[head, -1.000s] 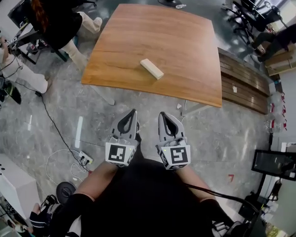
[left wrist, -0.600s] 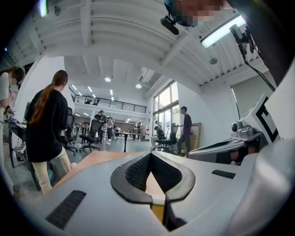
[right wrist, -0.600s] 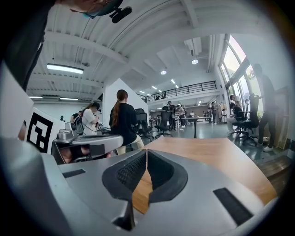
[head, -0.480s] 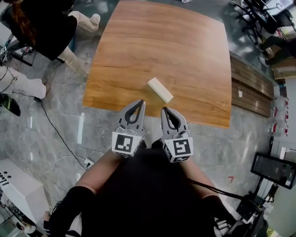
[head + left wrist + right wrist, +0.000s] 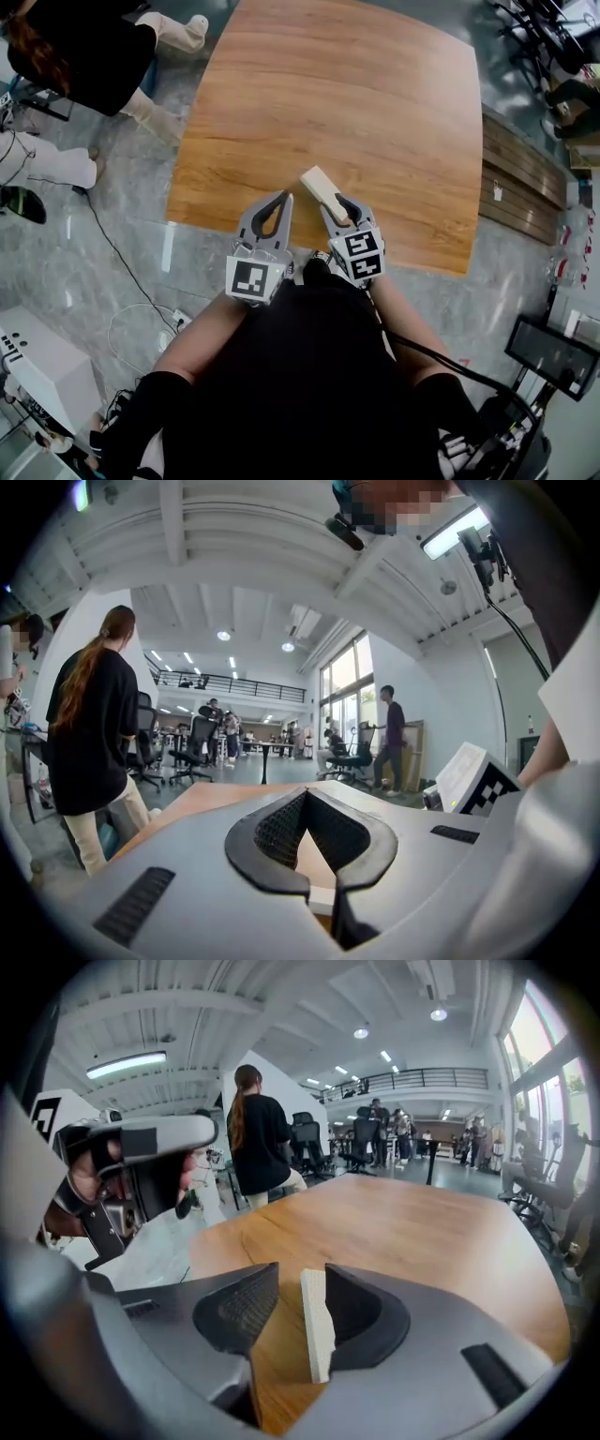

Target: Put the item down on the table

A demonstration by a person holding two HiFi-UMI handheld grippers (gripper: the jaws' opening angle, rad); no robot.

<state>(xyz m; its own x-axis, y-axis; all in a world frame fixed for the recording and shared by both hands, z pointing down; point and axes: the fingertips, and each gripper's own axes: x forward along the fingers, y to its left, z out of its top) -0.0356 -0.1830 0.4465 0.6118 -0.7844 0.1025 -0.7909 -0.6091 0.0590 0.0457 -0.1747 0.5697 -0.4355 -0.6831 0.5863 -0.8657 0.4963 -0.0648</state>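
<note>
block [image 5: 322,187]: pale cream bar lying by surface [image 5: 356,103] near edge | axis: slanting far-left to near-right | right tool [image 5: 339,210]: jaws opening around its near end | left tool [image 5: 280,199]: sitting closed, gripping nothing

Right tool [image 5: 298,1288], jaws opening, now around block [image 5: 316,184]

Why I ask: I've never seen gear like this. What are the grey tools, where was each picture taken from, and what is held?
A person holds two hand tools, grippers with two fingers each. One picture comes from a camera on the person's head, looking down. The other two come from cameras riding on the grippers. On the wooden table is one pale block. The left gripper is shut and empty. The right gripper is opening its fingers with the block between them. The block sits against one finger with a gap to the other, so it is not clamped.
</note>
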